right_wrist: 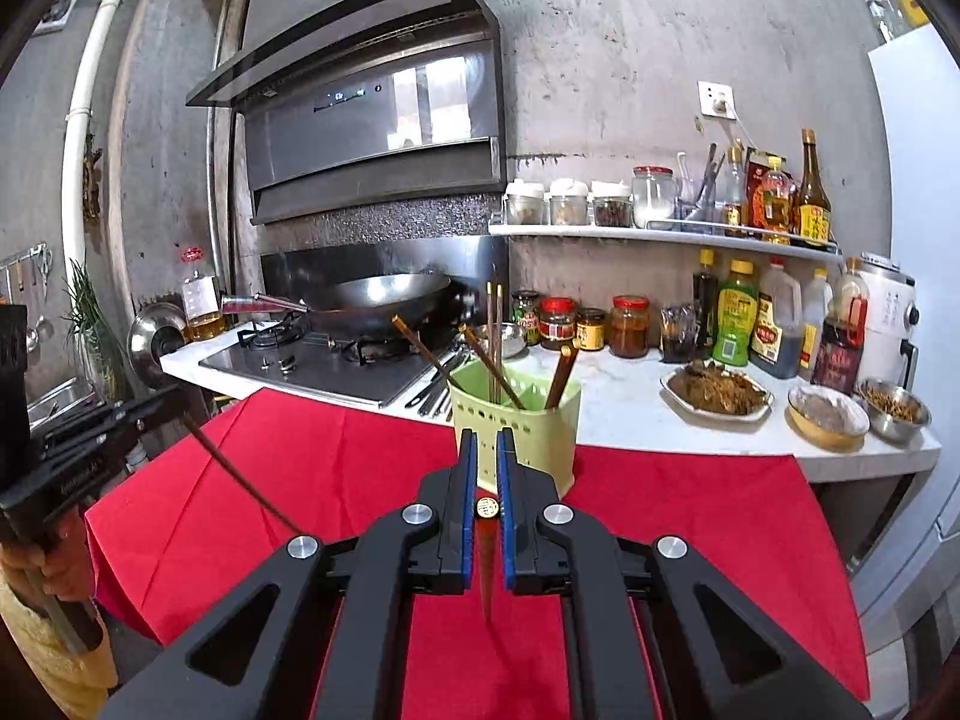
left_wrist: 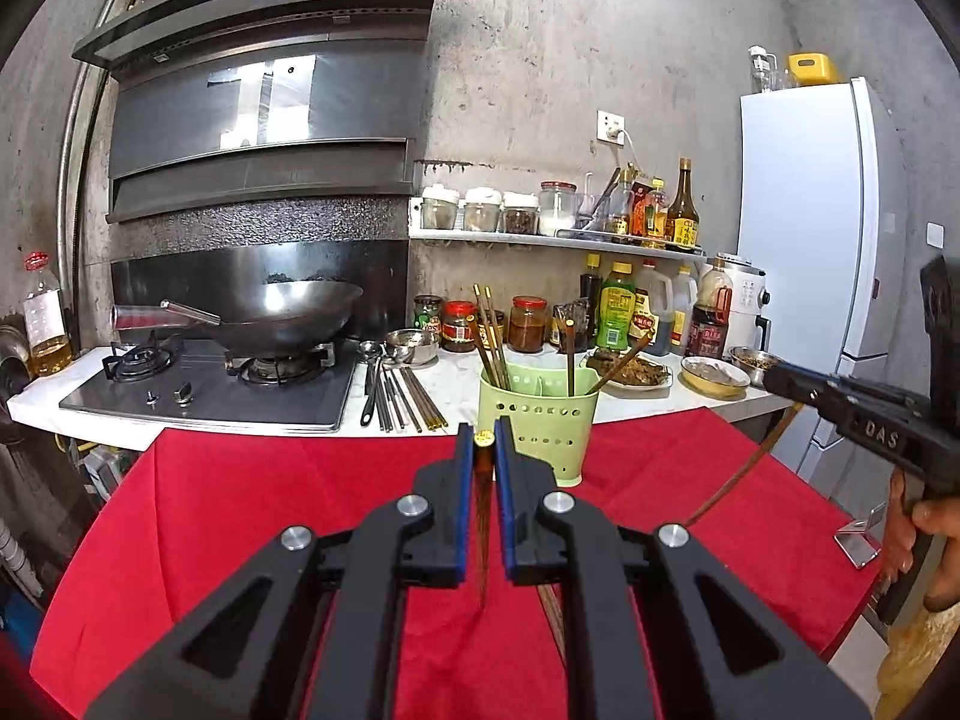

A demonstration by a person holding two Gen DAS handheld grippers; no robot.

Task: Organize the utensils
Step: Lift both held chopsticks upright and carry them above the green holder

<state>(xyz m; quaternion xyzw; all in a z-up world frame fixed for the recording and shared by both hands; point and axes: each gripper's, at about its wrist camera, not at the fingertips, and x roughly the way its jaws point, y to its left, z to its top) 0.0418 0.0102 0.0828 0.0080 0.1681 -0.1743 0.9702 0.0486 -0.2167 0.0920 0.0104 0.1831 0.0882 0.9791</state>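
Grippers both clamped: left gripper [left_wrist: 483,441] pinches a dark brown gold-capped wooden chopstick [left_wrist: 483,516] between its blue pads; right gripper [right_wrist: 486,450] likewise holds another [right_wrist: 486,564], above red cloth [left_wrist: 240,510], near green perforated plastic holder [left_wrist: 543,420].

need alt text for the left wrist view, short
The left claw is shut on a dark wooden chopstick above a red cloth, facing a green utensil holder that already holds chopsticks. At right, the right claw grips another chopstick.
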